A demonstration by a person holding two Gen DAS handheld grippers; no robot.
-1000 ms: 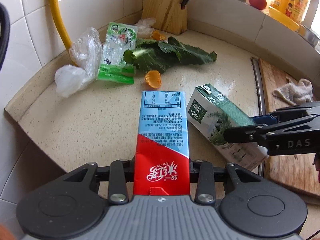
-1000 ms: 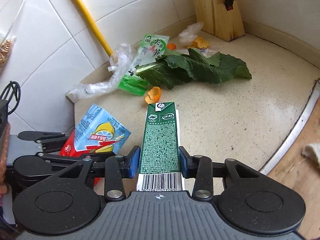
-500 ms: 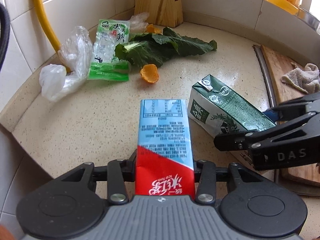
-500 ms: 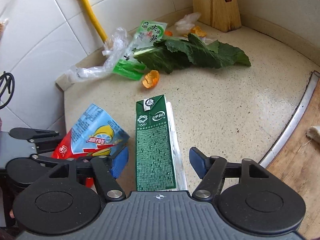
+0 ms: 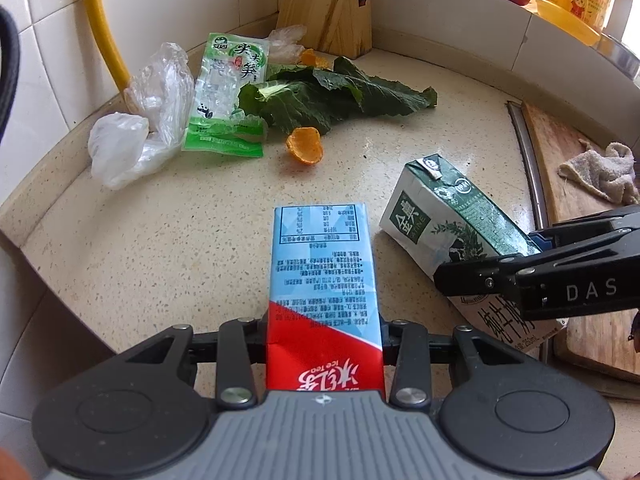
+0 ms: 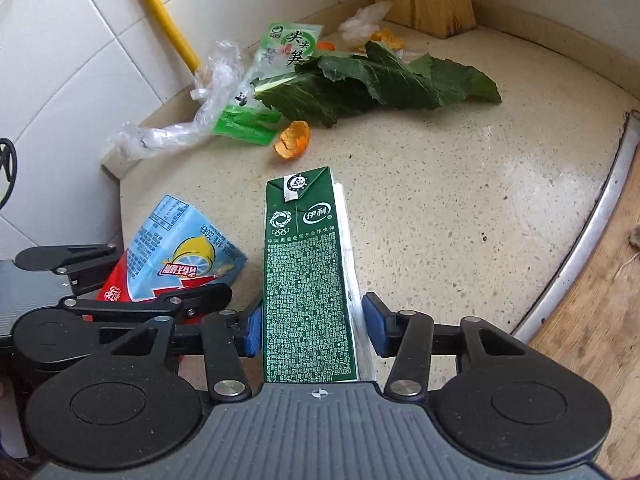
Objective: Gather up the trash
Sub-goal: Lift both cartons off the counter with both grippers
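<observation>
- Left gripper (image 5: 322, 326), lower centre of the left wrist view: black fingers clenched on the sides of a red-and-blue ice tea carton (image 5: 322, 284), which ran from the jaws up toward mid-frame over the speckled beige countertop (image 5: 168, 248).
- Same carton appeared at lower left of the right wrist view (image 6: 180, 256), crumpled, lemon print up, with the left gripper's black arms around it.
- Right gripper (image 6: 314, 326), lower centre of its own view: blue-padded fingers (image 6: 376, 322) straddled a dark green milk carton (image 6: 306, 280) lying lengthwise between them. Jaws had just been closing after a wider spread. A sliver of gap showed at the right pad; the left pad sat against or just beside the carton wall — could not tell which. Grip not yet firm.
- In the left wrist view the green carton (image 5: 444, 216) lay at centre right, its base hidden behind the right gripper (image 5: 532, 276).
- Remaining litter, upper part of both views: dark green leafy vegetable (image 6: 376, 80); orange peel piece (image 6: 294, 140) just below it; green-and-clear snack wrapper (image 6: 268, 80) to its left; crumpled clear plastic bag (image 5: 140, 120) at the wall.
- Wooden knife block (image 5: 324, 4) in the top corner; yellow pipe (image 5: 100, 20) on the white tiles.
- Wooden board with a grey rag (image 5: 604, 172) at right edge.
</observation>
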